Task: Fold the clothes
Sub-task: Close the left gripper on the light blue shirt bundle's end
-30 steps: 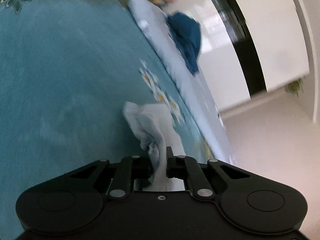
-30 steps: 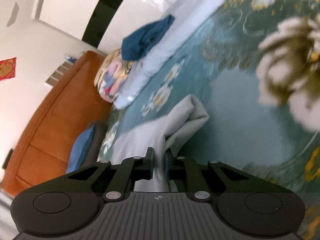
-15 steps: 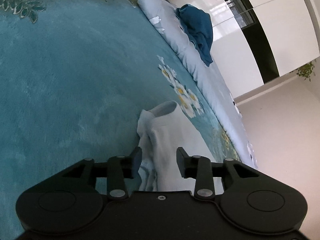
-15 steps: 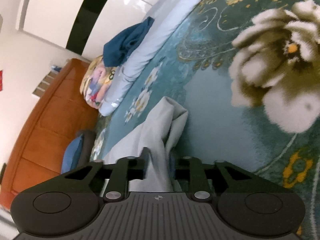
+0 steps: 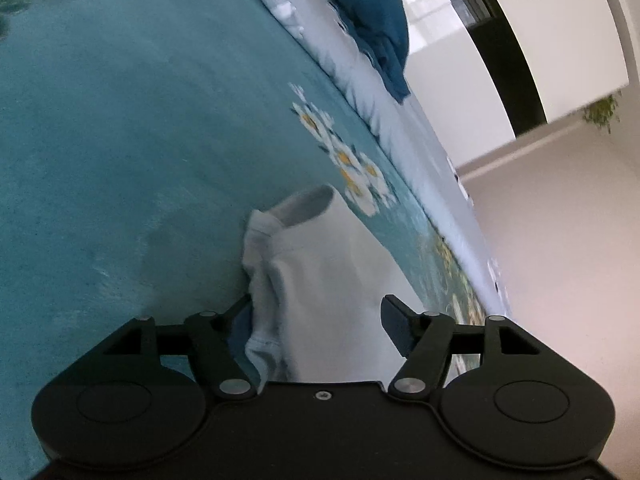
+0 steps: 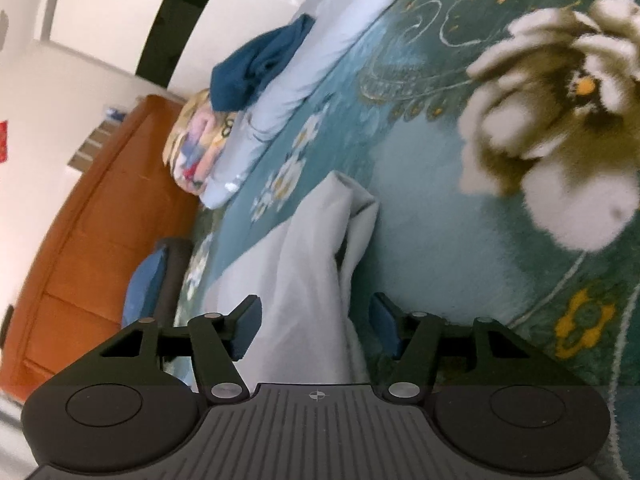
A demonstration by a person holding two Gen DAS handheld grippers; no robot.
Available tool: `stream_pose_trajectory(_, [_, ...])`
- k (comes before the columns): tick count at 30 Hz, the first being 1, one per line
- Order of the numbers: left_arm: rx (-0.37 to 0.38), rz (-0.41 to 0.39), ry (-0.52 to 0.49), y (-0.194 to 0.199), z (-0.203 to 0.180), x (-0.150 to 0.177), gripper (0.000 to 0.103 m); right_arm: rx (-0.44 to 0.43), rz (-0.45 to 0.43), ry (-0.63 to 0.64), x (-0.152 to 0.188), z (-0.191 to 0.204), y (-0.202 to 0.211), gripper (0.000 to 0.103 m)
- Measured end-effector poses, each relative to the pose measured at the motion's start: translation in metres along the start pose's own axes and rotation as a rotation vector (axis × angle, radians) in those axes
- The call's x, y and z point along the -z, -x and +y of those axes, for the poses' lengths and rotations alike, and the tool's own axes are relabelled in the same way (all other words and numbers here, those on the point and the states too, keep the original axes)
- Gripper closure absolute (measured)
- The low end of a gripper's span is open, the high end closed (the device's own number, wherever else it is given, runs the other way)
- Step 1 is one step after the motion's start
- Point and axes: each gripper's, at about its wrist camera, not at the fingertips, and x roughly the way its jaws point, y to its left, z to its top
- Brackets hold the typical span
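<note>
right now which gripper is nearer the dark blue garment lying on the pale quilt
Hard to call; neither is close. The dark blue garment sits far across the bed from both. The left gripper and right gripper each hang open over the grey shirt.
</note>
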Motion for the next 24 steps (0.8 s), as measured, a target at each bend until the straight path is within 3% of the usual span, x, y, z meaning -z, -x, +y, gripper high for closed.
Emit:
stream_pose_trajectory(7, [0.071,0.058,-0.038,-0.016,-0.004,0.002,0.042,-0.041,0.035,0.018,0.004,0.009,-0.011,0.044])
stream_pose_trajectory(12, [0.121,0.078,0.02,-0.022,0.003,0.001,0.051,-0.095,0.04,-0.003,0.003,0.007,-0.012,0.045])
stream_pose_trajectory(14, [0.142,0.09,0.049,-0.024,0.006,0.001,0.061,-0.111,0.045,-0.008,0.003,0.007,-0.015,0.047])
stream_pose_trajectory(17, [0.134,0.11,0.051,-0.029,0.005,0.003,0.08,-0.115,0.049,-0.016,0.003,0.007,-0.019,0.059])
stream_pose_trajectory(24, [0.117,0.105,0.039,-0.028,-0.003,0.005,0.088,-0.111,0.042,-0.055,0.003,0.001,-0.023,0.082])
